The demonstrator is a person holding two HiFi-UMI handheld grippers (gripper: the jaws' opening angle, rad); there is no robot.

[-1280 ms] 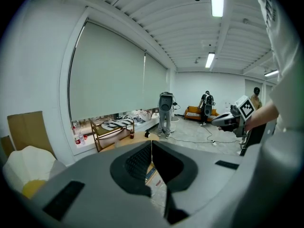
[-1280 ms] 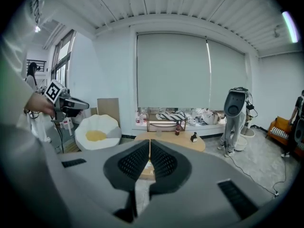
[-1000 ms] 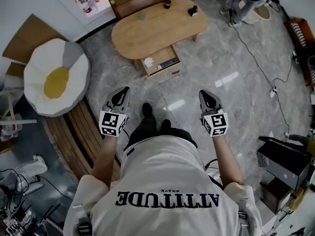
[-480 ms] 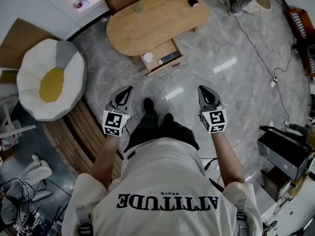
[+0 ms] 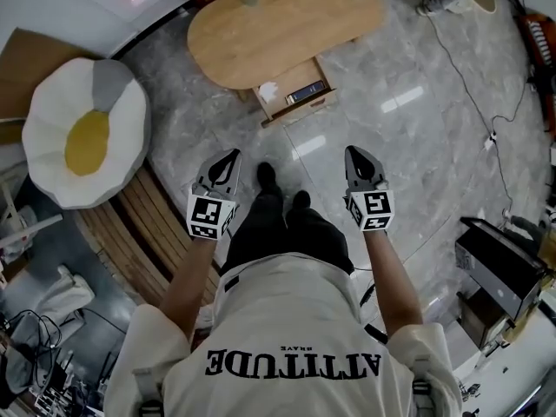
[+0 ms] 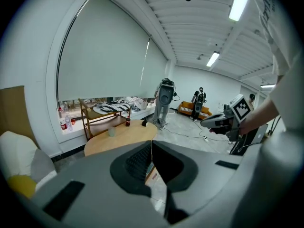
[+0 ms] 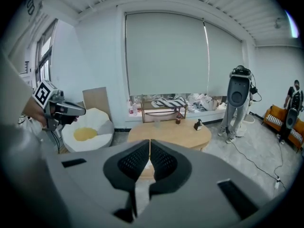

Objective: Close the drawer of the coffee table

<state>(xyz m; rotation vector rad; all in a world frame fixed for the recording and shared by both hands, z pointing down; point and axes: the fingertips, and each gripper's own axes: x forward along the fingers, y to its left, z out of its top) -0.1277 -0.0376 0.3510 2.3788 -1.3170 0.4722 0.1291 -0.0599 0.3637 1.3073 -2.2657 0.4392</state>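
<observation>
While the drawer (image 5: 294, 94) stands pulled out from under the near edge of the coffee table (image 5: 278, 20) in the upper middle of the head view, both claws are held lower in the frame, well apart from it. The left gripper (image 5: 233, 155) and the right gripper (image 5: 351, 152) are seen with their jaws pressed together and nothing between them, which is confirmed in each gripper view.

The drawer lies above and between the two claws. The right one is judged slightly the nearer. The drawer's front panel runs from lower left to upper right, so the closing push is judged to go up and slightly leftward in the frame, square to that panel.

The table is a rounded oval of pale, smooth wood, and the drawer is a shallow box of the same wood. A white crumpled thing (image 5: 267, 90) and a dark flat thing (image 5: 305, 91) are held in it. The floor (image 5: 434, 137) is glossy grey marble-patterned tile. A soft cushion (image 5: 82, 137) shaped like a fried egg is seen at the left.
</observation>
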